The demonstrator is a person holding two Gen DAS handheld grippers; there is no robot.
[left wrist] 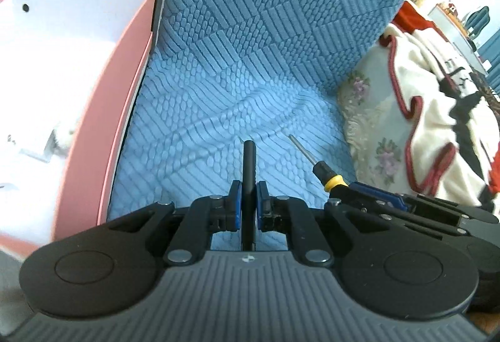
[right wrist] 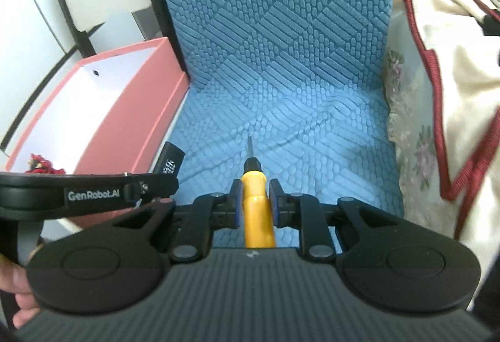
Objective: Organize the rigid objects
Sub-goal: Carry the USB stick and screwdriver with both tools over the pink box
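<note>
My left gripper (left wrist: 249,201) is shut on a thin flat black object (left wrist: 249,167) that sticks forward between the pads, held above the blue quilted seat (left wrist: 200,123). The same black object (right wrist: 170,159) shows edge-on in the right wrist view, with white print on it. My right gripper (right wrist: 255,196) is shut on the yellow handle of a screwdriver (right wrist: 256,201), its metal tip pointing forward. The screwdriver (left wrist: 325,168) also shows to the right in the left wrist view. A pink box (left wrist: 103,136) with a white inside stands at the left.
The pink box (right wrist: 118,123) holds a small red item (right wrist: 40,165) and some white things (left wrist: 56,139). A blue quilted backrest (right wrist: 275,14) rises behind the seat. A cream and red cloth (right wrist: 453,92) over a floral cover lies to the right.
</note>
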